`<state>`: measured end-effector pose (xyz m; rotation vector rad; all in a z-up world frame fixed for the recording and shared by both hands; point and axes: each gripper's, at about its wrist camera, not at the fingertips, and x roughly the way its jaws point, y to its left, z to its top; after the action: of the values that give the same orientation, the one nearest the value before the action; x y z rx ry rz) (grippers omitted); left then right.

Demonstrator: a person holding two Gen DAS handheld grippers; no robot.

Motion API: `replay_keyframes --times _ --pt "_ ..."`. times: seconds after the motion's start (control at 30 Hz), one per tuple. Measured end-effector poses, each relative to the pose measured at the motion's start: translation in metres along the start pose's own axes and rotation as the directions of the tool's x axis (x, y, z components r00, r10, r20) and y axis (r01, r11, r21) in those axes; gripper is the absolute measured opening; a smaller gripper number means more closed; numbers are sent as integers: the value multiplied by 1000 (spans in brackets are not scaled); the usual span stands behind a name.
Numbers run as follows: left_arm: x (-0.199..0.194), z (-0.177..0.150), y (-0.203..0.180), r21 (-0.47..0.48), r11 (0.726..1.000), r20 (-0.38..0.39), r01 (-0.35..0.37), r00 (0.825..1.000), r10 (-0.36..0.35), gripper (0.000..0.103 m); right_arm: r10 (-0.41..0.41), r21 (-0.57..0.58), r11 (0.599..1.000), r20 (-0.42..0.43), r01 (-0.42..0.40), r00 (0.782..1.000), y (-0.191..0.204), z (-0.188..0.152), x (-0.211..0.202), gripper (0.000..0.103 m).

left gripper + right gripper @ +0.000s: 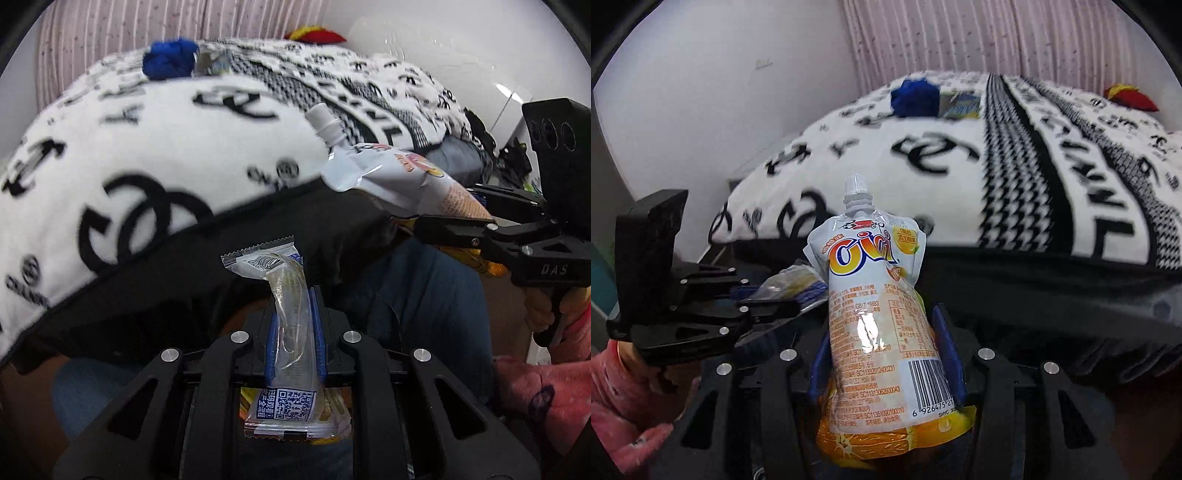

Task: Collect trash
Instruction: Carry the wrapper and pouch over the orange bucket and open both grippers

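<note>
Clear plastic crinkles between my left gripper's blue pads: it is clamped tight on an empty snack wrapper, whose printed end hangs below the jaws. My right gripper holds an orange juice pouch upright, white spout on top, pads pressing both its sides. Both grippers hang side by side in front of the near edge of a bed. On the bed lies a black-and-white patterned blanket; near its far edge sit a blue woolly lump and another wrapper.
</note>
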<state>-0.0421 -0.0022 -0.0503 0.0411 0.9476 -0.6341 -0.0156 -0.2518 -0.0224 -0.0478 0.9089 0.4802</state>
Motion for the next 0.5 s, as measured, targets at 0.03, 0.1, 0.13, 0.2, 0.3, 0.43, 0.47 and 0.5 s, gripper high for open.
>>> replay_keyframes --times 0.03,0.1,0.13,0.2,0.3,0.43,0.47,0.5 --pt "5 -5 -1 4 1000 -20 3 1000 -3 15 -1 -4 1000 -15 1 1000 1 -4 5 50" --pt "11 -10 -1 4 1000 -43 5 999 -4 15 9 -1 1000 -52 -9 999 2 -11 15 50" --pt "16 -14 0 -2 1000 -60 14 998 -14 15 13 5 1000 -65 -13 998 1 -13 19 50" --pt "28 -21 2 -22 1000 -96 20 995 -22 15 25 19 1000 -99 -23 995 0 -20 29 50" --pt "41 -28 6 -45 999 -132 20 991 -26 15 46 60 998 -156 -37 987 -5 -27 46 50" --pt "66 -40 17 -96 995 -200 8 979 -27 15 58 119 992 -238 -30 969 -15 -43 74 50" --pt "71 -42 19 -111 994 -212 11 977 -34 15 67 134 990 -253 -34 965 -18 -45 80 50" --pt "76 -44 22 -125 992 -220 10 975 -38 15 76 151 988 -268 -36 960 -20 -49 85 50"
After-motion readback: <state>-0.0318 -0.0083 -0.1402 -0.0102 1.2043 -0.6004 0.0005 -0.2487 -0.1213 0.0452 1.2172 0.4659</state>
